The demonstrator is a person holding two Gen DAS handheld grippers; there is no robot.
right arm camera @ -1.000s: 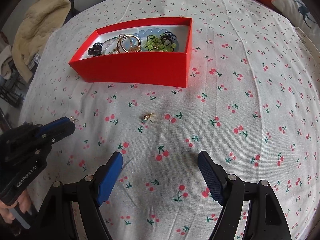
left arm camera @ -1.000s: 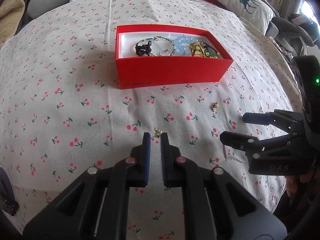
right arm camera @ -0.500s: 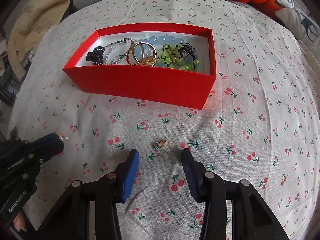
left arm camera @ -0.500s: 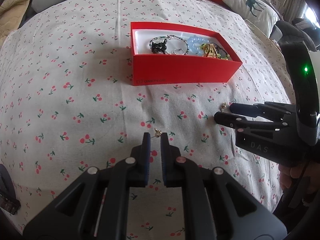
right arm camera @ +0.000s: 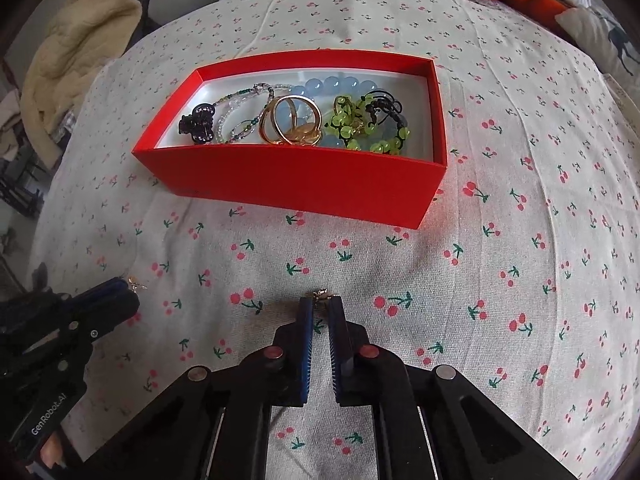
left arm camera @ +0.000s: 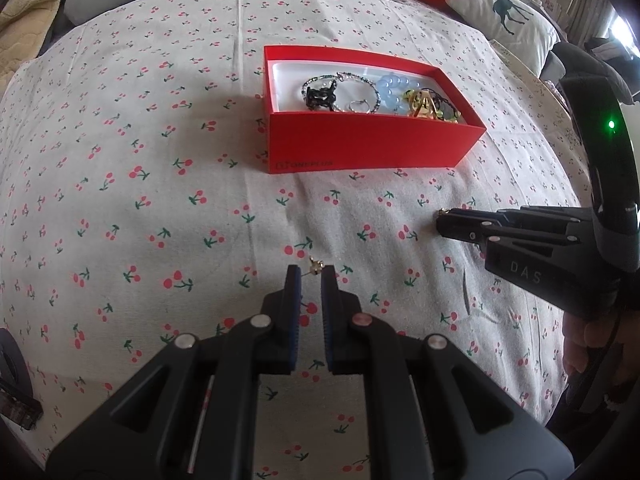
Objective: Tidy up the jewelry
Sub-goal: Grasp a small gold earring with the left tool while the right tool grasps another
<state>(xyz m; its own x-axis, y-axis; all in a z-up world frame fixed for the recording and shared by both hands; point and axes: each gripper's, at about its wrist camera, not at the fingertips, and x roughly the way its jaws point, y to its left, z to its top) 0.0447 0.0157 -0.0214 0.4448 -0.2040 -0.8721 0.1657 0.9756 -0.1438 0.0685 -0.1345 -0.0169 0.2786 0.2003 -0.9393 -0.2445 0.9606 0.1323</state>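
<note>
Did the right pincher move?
Yes. The right gripper moved forward toward the red box and narrowed around the small gold earring.

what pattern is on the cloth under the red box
Small red cherries with green stems on a pale cloth, clearest in the right wrist view.
</note>
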